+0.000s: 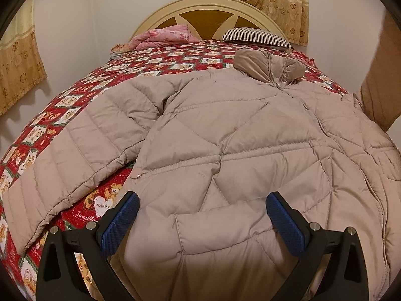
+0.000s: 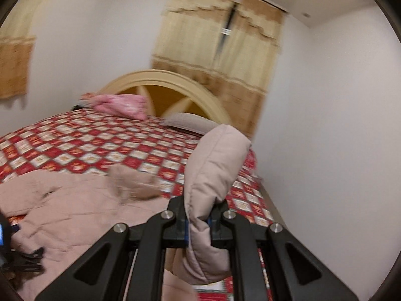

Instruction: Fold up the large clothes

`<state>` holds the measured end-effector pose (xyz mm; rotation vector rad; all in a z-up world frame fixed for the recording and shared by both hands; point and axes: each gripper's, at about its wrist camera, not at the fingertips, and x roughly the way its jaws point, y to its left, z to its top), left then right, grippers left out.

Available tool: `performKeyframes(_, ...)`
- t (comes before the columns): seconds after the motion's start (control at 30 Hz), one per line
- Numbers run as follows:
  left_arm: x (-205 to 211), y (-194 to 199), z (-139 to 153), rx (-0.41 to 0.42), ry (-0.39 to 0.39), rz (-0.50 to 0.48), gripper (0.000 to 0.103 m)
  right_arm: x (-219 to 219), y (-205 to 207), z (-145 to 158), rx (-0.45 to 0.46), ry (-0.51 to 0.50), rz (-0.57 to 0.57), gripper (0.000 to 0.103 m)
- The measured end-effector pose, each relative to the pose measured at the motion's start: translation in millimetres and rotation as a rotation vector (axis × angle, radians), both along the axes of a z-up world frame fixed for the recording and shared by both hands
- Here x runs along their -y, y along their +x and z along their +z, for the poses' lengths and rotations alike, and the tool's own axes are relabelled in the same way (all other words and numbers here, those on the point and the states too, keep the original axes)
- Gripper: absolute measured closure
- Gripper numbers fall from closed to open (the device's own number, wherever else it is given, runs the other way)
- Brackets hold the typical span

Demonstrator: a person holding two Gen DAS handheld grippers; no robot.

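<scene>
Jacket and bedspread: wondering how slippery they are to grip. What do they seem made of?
The jacket looks like smooth, faintly shiny synthetic shell over puffy filling, judging by its stitched quilted panels. The bedspread looks like matte printed woven fabric, probably cotton.

bed [image 1: 75,95] with jacket [image 1: 225,138], pillows [image 1: 255,36]

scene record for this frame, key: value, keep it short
garment: beige quilted jacket, spread on the bed
bed cover: red patterned quilt
left gripper: open, over the jacket's lower part, holding nothing
right gripper: shut on a jacket sleeve, lifted off the bed
near headboard: pink bundle, striped pillow
fold: not yet made
</scene>
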<state>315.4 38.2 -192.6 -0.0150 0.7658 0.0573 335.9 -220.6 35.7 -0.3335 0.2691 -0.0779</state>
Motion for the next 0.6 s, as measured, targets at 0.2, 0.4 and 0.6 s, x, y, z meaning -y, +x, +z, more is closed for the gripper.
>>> performKeyframes(0.2, -4.5, -1.0, 1.1, 0.006, -0.021, 0.007, 0.001, -75.3, 21.2, -42.2, -0.073, -0.046, 0.148, 0.091)
performKeyframes(0.4, -30.1, -19.5, 12.7, 0.036, -0.080, 0.078, 0.001, -130.1, 38.9, -109.1, -0.205, -0.009, 0.240, 0.091)
performKeyframes(0.6, -56.8, -46.2, 40.8, 0.108, -0.029, 0.160, 0.001, -155.1, 59.7, -168.8, -0.334, 0.063, 0.282, 0.089)
